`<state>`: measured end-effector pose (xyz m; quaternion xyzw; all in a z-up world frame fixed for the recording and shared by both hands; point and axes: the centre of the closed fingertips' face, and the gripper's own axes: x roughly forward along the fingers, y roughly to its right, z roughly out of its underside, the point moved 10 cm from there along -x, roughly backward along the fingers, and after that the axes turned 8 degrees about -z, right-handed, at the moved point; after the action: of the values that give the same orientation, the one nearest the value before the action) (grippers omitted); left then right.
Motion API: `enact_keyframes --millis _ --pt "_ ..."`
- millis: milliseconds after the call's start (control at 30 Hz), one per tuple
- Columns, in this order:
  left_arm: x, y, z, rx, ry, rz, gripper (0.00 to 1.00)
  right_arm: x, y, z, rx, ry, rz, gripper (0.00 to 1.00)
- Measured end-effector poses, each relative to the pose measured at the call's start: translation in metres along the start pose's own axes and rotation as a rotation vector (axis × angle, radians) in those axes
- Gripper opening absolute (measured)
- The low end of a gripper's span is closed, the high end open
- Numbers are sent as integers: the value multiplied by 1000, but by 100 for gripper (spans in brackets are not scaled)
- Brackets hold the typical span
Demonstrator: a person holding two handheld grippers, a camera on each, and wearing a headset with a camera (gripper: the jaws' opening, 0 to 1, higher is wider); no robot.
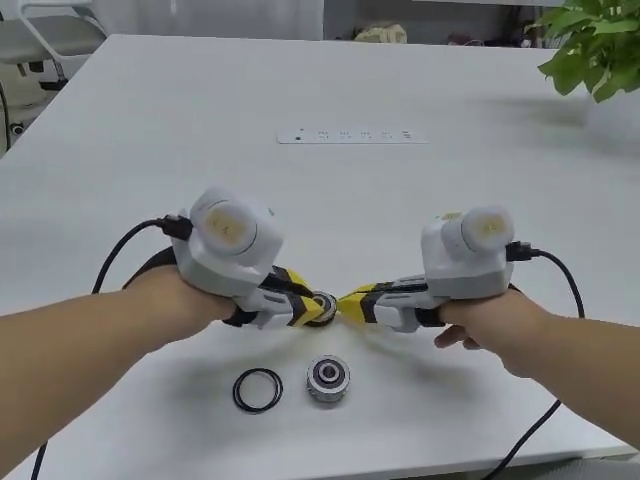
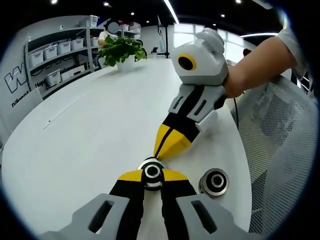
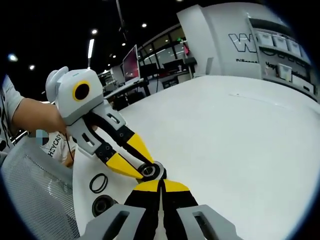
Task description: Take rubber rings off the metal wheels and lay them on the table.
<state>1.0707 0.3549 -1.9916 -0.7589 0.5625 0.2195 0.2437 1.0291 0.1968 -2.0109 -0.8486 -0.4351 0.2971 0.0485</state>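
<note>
L gripper (image 2: 151,176) clamped on metal wheel (image 2: 151,170), held off table (image 1: 150,130), near edge | R gripper (image 1: 347,303) jaws together, tips at its rim | loose rubber ring (image 1: 258,389) + 2nd wheel (image 1: 328,379) lie nearer | ring prob. soft, stretchy, light; wheel hard, slick: nip ring's outer edge, peel.

A white bench (image 1: 150,130) is recorded running to the far end of the room, with a white power strip (image 1: 350,136) lying flat on it. A potted plant (image 1: 590,45) is noted at the far right corner. Shelves (image 2: 60,50) with white bins are set along one wall. A grey mesh chair (image 2: 285,130) is seen just beside the bench. A strip light (image 2: 170,9) is lit on the dark ceiling.
</note>
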Motion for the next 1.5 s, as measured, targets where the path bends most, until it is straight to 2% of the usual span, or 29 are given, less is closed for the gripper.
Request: enact_keyframes --millis 633,1200,1267,1333,1500 --pt "-1 2 0 4 -3 -7 7 1 -7 -4 30 27 -1 0" --pt "-1 3 0 0 4 -4 7 7 -14 -6 -5 29 -25 0" --pt "-1 3 0 0 4 -4 7 7 -17 -10 -5 56 -51 0" --pt "-1 3 0 -3 3 -4 7 7 -17 -11 -41 35 -41 0" --pt "-1 3 -1 -2 4 -5 8 7 -17 -9 -38 43 -43 0"
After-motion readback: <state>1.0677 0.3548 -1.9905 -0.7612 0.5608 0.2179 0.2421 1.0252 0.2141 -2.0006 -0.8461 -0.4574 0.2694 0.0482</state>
